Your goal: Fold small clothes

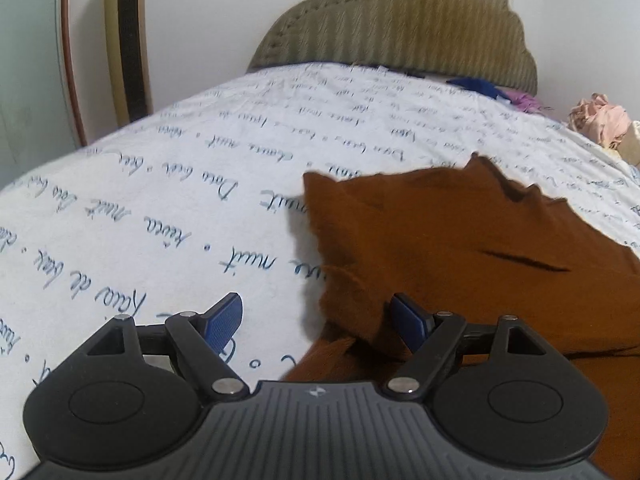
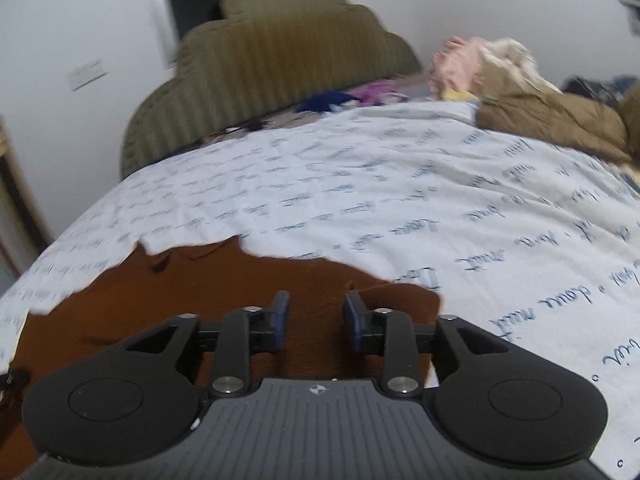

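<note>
A rust-brown garment [image 1: 460, 248] lies on the white bedsheet with blue handwriting print [image 1: 180, 208]. In the left wrist view its left edge is folded up into a raised flap. My left gripper [image 1: 316, 320] is open at that edge: its right finger [image 1: 408, 320] touches the brown cloth, its left finger [image 1: 226, 318] is over the sheet. In the right wrist view the garment [image 2: 168, 292] lies under my right gripper [image 2: 316, 316], which is open and empty above the cloth near its right edge.
An olive padded headboard [image 1: 400, 24] stands at the far end. A pile of pink and cream clothes [image 2: 480, 64] and a tan jacket [image 2: 552, 116] lie at the far right. Blue and purple items [image 2: 352, 98] lie by the headboard. A gold-framed panel [image 1: 128, 40] stands at left.
</note>
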